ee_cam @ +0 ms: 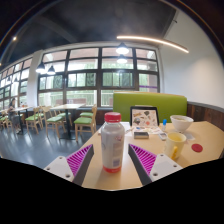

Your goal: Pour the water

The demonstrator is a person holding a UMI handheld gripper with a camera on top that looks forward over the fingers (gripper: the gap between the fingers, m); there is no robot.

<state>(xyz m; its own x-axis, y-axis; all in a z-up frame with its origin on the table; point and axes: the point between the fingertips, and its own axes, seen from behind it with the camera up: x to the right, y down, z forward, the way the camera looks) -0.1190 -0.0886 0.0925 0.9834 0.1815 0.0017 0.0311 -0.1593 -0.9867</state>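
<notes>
Between gripper (pixel 112 163) fingers — capped bottle (pixel 113 142), upright, gripped.

Red cap, white label on clear bottle (pixel 113 143). Magenta black-patterned pads (pixel 80 160) flanking bottle. Beyond bottle: white bowl (pixel 181 122), yellow cup (pixel 176 143), green sofa (pixel 150 103).

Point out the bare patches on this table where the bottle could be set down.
The bottle stands between the gripper fingers. Bare table lies past the yellow cup, around the small red disc. A narrower bare patch sits between the bottle and the yellow cup. It is crowded beyond the cup, around the white bowl and the tablet.
</notes>
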